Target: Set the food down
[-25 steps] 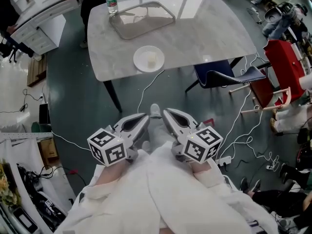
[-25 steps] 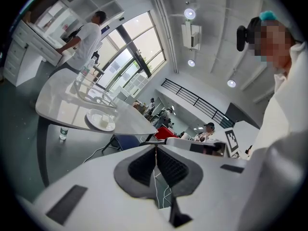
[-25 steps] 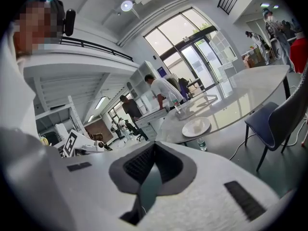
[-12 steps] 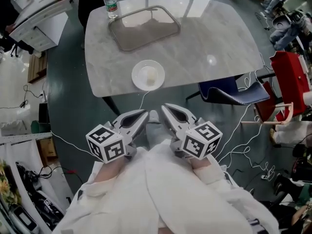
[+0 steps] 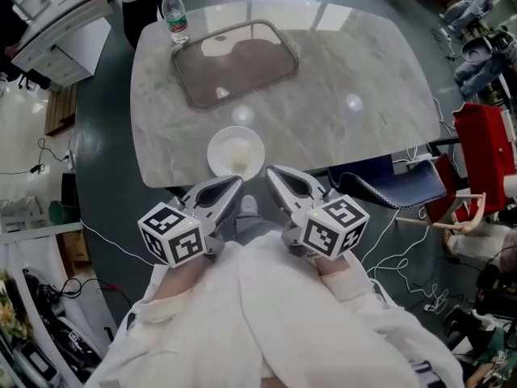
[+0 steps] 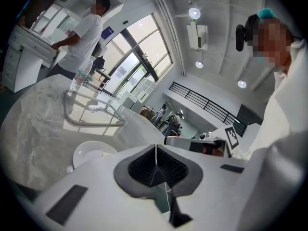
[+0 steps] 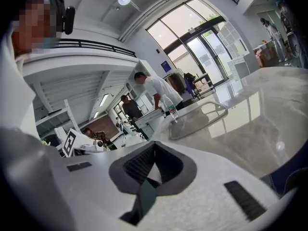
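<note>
Hovering at table [image 5: 355, 79] edge by plate [image 5: 216, 142]: left hand-held gripper [image 5: 235, 182], right hand-held gripper [image 5: 271, 171], each pressed together.

I count one marble table [image 5: 339, 79], one tray [image 5: 292, 55], one water bottle [image 5: 174, 18], one white plate [image 5: 218, 145], one bit of food [image 5: 239, 162], one blue chair [image 5: 380, 186], and two tongs of mine, left gripper [image 5: 233, 186] and right gripper [image 5: 275, 175].

We look down on a grey marble table [image 5: 347, 79] over a dark floor [image 5: 105, 152], a blue chair [image 5: 388, 186] tucked alongside; tall windows [image 6: 144, 42] and round ceiling lights [image 6: 194, 12] brighten the hall.
</note>
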`<state>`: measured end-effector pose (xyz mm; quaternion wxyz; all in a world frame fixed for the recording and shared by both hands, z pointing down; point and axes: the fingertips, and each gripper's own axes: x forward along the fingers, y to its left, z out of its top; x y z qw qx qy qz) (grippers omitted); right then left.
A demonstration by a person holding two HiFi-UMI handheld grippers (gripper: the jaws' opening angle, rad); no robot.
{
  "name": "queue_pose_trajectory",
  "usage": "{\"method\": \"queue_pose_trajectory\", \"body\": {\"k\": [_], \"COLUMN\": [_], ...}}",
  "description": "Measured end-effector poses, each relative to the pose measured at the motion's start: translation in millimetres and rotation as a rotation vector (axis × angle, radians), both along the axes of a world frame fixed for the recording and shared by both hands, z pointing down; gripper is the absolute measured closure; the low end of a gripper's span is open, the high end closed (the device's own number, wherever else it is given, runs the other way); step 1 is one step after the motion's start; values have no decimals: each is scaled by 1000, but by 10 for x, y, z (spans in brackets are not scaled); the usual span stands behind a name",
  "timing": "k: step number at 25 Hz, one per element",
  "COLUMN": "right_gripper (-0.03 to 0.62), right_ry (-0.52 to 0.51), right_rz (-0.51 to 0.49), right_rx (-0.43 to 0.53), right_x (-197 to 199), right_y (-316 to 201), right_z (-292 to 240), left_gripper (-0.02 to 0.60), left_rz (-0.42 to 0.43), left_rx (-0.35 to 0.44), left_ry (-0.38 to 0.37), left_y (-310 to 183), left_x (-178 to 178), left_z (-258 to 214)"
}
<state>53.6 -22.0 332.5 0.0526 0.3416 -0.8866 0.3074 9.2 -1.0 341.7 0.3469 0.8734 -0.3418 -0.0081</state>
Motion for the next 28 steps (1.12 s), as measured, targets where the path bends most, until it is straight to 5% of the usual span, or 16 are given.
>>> {"method": "queue_pose_trajectory", "body": {"k": [10, 28], "right_gripper": [593, 592], "right_ry": [10, 30], "right_rz": [-42, -65], "right_rx": [16, -12], "right_x": [114, 1], "right_y": [-472, -529], "right_z": [20, 129], "left_gripper": [563, 563], "left_rz": [-91, -110], "left_rx": [15, -31], "left_ry": [25, 16], "left_y": [-483, -606], "left_x": [23, -133], "left_z": [-2, 46]}}
